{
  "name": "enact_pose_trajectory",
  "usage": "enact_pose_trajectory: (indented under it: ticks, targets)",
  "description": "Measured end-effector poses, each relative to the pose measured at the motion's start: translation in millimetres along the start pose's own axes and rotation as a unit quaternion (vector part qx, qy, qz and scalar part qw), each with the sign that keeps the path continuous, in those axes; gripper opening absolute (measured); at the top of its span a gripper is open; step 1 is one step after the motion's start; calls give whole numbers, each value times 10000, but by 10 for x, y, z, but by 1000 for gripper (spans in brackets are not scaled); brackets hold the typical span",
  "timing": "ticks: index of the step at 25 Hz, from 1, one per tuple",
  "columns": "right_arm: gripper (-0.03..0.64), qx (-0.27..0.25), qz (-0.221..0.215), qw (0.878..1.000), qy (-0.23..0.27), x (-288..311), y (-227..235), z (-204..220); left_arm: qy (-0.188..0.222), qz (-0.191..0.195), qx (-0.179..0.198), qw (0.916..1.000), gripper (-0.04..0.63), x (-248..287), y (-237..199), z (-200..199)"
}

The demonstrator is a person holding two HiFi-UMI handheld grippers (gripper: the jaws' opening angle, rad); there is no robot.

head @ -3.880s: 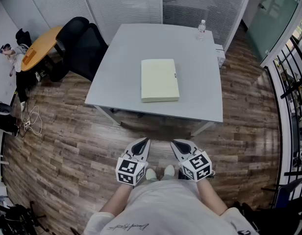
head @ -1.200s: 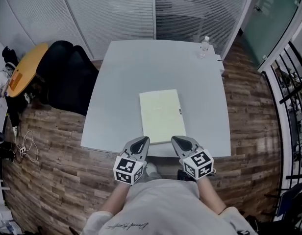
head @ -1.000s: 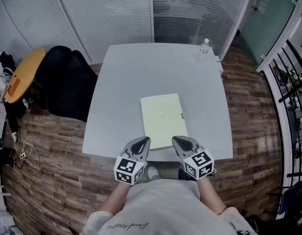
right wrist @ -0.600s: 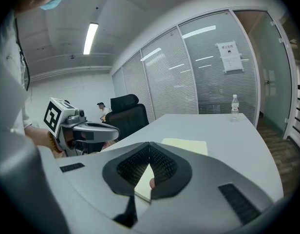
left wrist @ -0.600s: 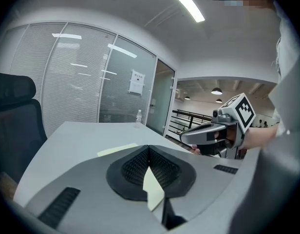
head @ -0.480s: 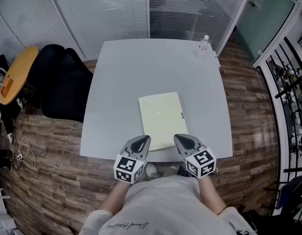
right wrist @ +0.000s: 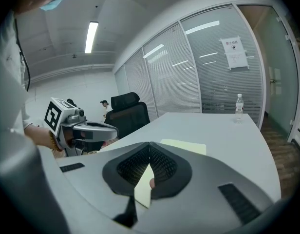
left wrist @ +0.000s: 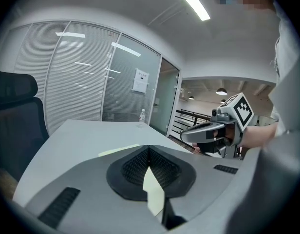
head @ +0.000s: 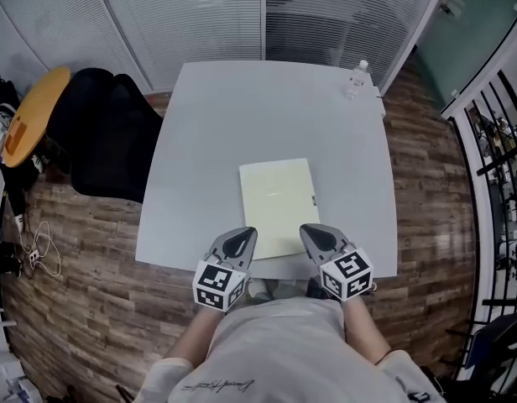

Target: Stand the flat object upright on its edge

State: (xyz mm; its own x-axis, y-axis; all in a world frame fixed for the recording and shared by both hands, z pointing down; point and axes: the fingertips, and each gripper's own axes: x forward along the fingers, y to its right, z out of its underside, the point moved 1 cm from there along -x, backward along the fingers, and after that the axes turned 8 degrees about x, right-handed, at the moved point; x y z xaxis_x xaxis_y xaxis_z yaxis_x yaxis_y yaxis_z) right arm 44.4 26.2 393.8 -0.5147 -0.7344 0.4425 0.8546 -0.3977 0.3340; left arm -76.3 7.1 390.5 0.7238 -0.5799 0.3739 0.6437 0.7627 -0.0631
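Left gripper [head: 242, 236] and right gripper [head: 312, 232], closed, have neared the pad [head: 277, 196].

Pale yellow pad [head: 278, 206], grey table [head: 216, 133], black chair [head: 107, 141]

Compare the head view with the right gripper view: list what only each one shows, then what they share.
Only the head view: the round orange table at far left, and the right gripper seen from above.

Only the right gripper view: the long ceiling light, the white paper notice on the glass wall, and that gripper's jaws shut.

Both: the grey square table, the flat pale-yellow pad lying on it, the clear plastic bottle, the black office chair and the left gripper.
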Motion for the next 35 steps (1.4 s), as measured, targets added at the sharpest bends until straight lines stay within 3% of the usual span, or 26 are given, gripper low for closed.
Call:
enact_pose_trajectory:
  ticks: [35]
  targets:
    - [25, 258, 81, 9971, -706, 199, 638, 291, -777, -219, -475, 9956, 12, 316, -224, 492]
